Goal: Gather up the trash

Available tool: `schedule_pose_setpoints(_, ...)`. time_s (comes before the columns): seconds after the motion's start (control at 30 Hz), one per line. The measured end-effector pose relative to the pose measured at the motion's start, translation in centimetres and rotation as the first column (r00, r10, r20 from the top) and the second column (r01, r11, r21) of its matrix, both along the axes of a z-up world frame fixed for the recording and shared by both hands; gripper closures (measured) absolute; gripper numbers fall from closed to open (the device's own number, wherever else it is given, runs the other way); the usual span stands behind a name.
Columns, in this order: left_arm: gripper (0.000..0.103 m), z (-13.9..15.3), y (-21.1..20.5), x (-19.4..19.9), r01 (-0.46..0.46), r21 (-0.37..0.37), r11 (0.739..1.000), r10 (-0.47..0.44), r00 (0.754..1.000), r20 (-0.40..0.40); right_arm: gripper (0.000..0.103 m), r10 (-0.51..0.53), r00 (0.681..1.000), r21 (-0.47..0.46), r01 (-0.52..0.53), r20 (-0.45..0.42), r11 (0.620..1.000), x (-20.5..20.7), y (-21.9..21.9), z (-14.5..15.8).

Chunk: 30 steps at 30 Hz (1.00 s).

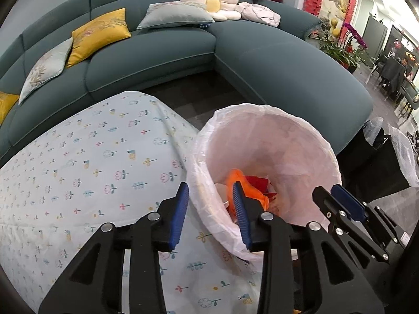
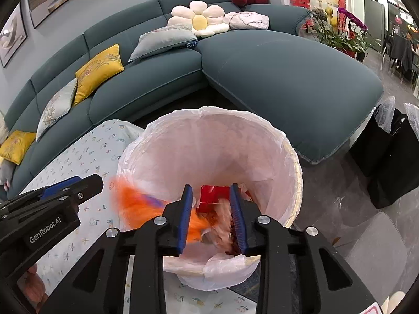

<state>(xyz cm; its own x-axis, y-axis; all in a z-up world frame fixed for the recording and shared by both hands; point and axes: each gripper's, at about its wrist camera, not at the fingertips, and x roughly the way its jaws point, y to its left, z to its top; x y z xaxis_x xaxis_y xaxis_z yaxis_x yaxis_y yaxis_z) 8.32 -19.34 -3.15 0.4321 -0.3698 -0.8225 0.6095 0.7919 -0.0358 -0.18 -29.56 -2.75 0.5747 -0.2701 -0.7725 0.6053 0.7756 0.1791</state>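
Curved teal fabric sofa (image 1: 235, 52) behind. Bench (image 1: 78, 170) draped in pale floral-print cloth. Round bin (image 2: 293, 172), crinkled translucent white liner, beside bench edge. Inside: orange plastic film (image 1: 248, 188), red box (image 2: 213, 198), blurred scraps. Left tongs (image 1: 210, 209) spread wide, empty, straddling bin rim. Right tongs (image 2: 210, 214) parted above bin, gripping nothing.
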Motion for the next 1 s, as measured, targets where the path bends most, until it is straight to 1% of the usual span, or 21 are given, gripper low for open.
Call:
schedule_pose_setpoints(0.07, 0.069, 0.1, 0.4, 0.1, -0.006, 0.002, 1.000, 0.006, 1.000, 0.001, 0.072, 0.005, 1.000, -0.003, -0.005, 0.000, 1.000, 0.0, 0.2, 0.0)
schedule_pose_setpoints(0.1, 0.069, 0.1, 0.6, 0.1, -0.011, 0.003, 1.000, 0.011, 1.000, 0.004, 0.070, 0.006, 1.000, -0.006, -0.006, 0.000, 1.000, 0.0, 0.3, 0.1)
schedule_pose_setpoints(0.13, 0.068, 0.2, 0.9, 0.1, -0.016, 0.005, 1.000, 0.016, 1.000, 0.005, 0.065, 0.010, 1.000, -0.011, -0.010, 0.000, 1.000, -0.1, 0.5, 0.1)
schedule_pose_setpoints(0.17, 0.065, 0.2, 1.2, 0.1, -0.023, 0.005, 1.000, 0.023, 1.000, 0.006, 0.062, 0.015, 1.000, -0.018, -0.015, -0.001, 1.000, 0.0, 0.6, 0.2)
schedule_pose_setpoints(0.2, 0.061, 0.3, 1.5, 0.0, -0.030, 0.007, 1.000, 0.030, 1.000, 0.009, 0.057, 0.023, 1.000, -0.030, -0.023, -0.004, 0.999, 0.0, 0.9, 0.3)
schedule_pose_setpoints(0.23, 0.060, 0.4, 1.8, 0.0, -0.041, 0.010, 0.999, 0.041, 0.999, 0.015, 0.051, 0.033, 0.999, -0.043, -0.033, -0.009, 0.999, 0.1, 1.3, 0.3)
schedule_pose_setpoints(0.3, 0.057, 0.5, 2.5, -0.1, -0.056, 0.013, 0.998, 0.056, 0.998, 0.024, 0.043, 0.053, 0.998, -0.066, -0.054, -0.018, 0.996, 0.2, 2.0, 0.4)
schedule_pose_setpoints(0.37, 0.054, 0.6, 3.2, -0.3, -0.070, 0.018, 0.997, 0.069, 0.997, 0.027, 0.039, 0.075, 0.997, -0.074, -0.077, -0.022, 0.994, 0.2, 2.6, 0.5)
schedule_pose_setpoints(0.4, 0.052, 0.6, 3.9, -0.4, -0.084, 0.021, 0.996, 0.083, 0.996, 0.028, 0.033, 0.081, 0.996, -0.075, -0.082, -0.022, 0.994, 0.2, 2.9, 0.5)
schedule_pose_setpoints(0.43, 0.052, 0.6, 4.4, -0.5, -0.093, 0.023, 0.995, 0.093, 0.995, 0.029, 0.026, 0.082, 0.996, -0.077, -0.084, -0.023, 0.993, 0.2, 3.1, 0.6)
schedule_pose_setpoints(0.5, 0.051, 0.6, 5.1, -0.8, -0.108, 0.031, 0.994, 0.107, 0.994, 0.030, 0.022, 0.088, 0.996, -0.098, -0.091, -0.033, 0.991, 0.0, 3.6, 1.0)
schedule_pose_setpoints(0.53, 0.051, 0.6, 5.6, -0.9, -0.113, 0.033, 0.993, 0.113, 0.993, 0.026, 0.019, 0.089, 0.995, -0.106, -0.093, -0.043, 0.990, -0.1, 3.9, 1.2)
schedule_pose_setpoints(0.57, 0.049, 0.6, 6.1, -1.2, -0.122, 0.039, 0.992, 0.121, 0.992, 0.022, 0.019, 0.088, 0.995, -0.108, -0.093, -0.050, 0.990, -0.2, 4.1, 1.3)
schedule_pose_setpoints(0.6, 0.044, 0.6, 6.4, -1.3, -0.128, 0.042, 0.991, 0.127, 0.992, 0.021, 0.019, 0.089, 0.995, -0.104, -0.094, -0.049, 0.990, -0.5, 4.2, 1.4)
schedule_pose_setpoints(0.67, 0.041, 0.8, 7.0, -1.8, -0.142, 0.045, 0.989, 0.141, 0.990, 0.029, 0.019, 0.084, 0.995, -0.083, -0.088, -0.046, 0.993, -1.0, 4.3, 1.6)
schedule_pose_setpoints(0.77, 0.040, 1.0, 7.6, -2.6, -0.153, 0.056, 0.987, 0.151, 0.988, 0.040, 0.019, 0.064, 0.996, -0.051, -0.067, -0.059, 0.996, -1.7, 4.3, 1.5)
schedule_pose_setpoints(0.93, 0.037, 1.3, 8.4, -3.4, -0.172, 0.055, 0.984, 0.170, 0.985, 0.043, 0.018, 0.065, 0.996, -0.091, -0.070, -0.060, 0.993, -2.7, 5.2, 2.4)
schedule_pose_setpoints(1.0, 0.034, 1.3, 8.8, -3.7, -0.192, 0.051, 0.980, 0.190, 0.981, 0.036, 0.018, 0.062, 0.996, -0.090, -0.068, -0.062, 0.994, -3.1, 5.3, 2.7)
